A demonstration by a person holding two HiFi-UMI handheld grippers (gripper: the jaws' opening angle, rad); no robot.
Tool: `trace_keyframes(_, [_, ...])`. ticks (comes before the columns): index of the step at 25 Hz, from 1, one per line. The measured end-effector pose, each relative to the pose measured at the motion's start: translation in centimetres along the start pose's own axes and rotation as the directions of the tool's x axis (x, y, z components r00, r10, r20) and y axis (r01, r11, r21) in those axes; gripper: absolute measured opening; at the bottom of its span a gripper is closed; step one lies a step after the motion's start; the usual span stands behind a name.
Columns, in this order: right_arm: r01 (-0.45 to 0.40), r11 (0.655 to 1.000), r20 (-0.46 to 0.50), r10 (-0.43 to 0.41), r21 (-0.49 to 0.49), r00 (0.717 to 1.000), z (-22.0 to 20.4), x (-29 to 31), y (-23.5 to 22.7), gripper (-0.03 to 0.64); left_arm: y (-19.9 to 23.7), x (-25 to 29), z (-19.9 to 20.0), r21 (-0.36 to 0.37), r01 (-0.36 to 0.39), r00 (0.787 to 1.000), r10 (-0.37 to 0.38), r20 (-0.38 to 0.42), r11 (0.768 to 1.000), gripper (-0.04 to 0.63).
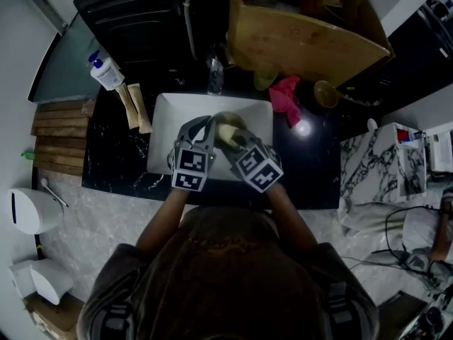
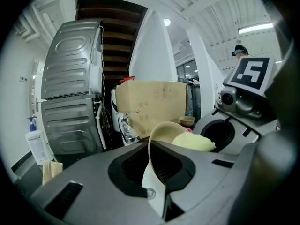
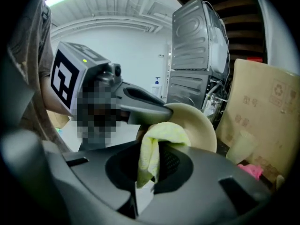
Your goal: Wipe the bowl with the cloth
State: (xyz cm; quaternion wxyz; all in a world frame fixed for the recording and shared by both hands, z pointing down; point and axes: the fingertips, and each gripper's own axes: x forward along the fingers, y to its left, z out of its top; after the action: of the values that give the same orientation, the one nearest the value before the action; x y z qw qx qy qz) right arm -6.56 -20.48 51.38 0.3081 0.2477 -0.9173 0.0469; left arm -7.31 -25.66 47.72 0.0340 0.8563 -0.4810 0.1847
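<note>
Bowl (image 2: 165, 129) and cloth (image 3: 158, 142) meet above a white rectangular sink (image 1: 170, 115) set into a black, white-veined stone counter (image 1: 113, 165), directly in front of the person. The bowl is cream, smooth and round, tilted up on edge with its hollow facing right. The left gripper (image 2: 154, 172) is clamped on the bowl's near rim, the thin wall pinched between its two grey jaws. The cloth is pale yellow, soft and nubbly, bunched into a wad. The right gripper (image 3: 149, 175) is clenched on the near folds, with a loose tail hanging down between its jaws, and the far end of the wad presses against the bowl's inner face. In the head view the two black-and-white marker cubes sit side by side over the near half of the sink, and the jaws converge on the bowl. At the far left of the sink a white pump bottle (image 1: 106, 73) with a blue top stands on the counter, and further left lie brown wooden slats (image 1: 60, 137). Past the sink's far right corner lies a crumpled pink rag (image 1: 285, 96), with a plain cardboard box (image 1: 304, 41) beyond it. A ribbed grey metal appliance (image 2: 70, 102) rises at the far left in the left gripper view.
</note>
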Motion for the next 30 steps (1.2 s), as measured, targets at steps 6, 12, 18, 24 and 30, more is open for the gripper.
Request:
trace_keyframes(6, [0.034,0.989,-0.020,-0.037,-0.146,0.999,1.3,-0.1,-0.5,0.020,-0.9,0.4,-0.8,0.017,0.023,0.999,-0.023,-0.022,1.000,0.025])
trace_keyframes(12, [0.150,0.984,0.062,-0.145,-0.097,0.988,2.6,-1.1,-3.2,0.018,-1.2,0.3,-0.8,0.004,0.041,0.999,-0.041,-0.028,0.999,0.023])
trace_keyframes(18, [0.269,0.960,0.059,-0.265,-0.073,0.962,2.2,-1.7,-4.9,0.018,-1.3,0.3,-0.5,-0.016,0.022,1.000,-0.022,-0.015,1.000,0.025])
trace_keyframes(24, [0.274,0.959,-0.056,-0.278,-0.076,0.959,-0.5,-1.5,-5.2,0.018,-0.9,0.1,0.1,-0.031,0.003,1.000,-0.003,0.007,1.000,0.034])
trace_keyframes(30, [0.189,0.976,-0.121,-0.201,-0.105,0.972,-2.1,-0.9,-3.6,0.018,-0.3,0.1,0.1,-0.053,-0.007,1.000,0.008,0.014,0.999,0.034])
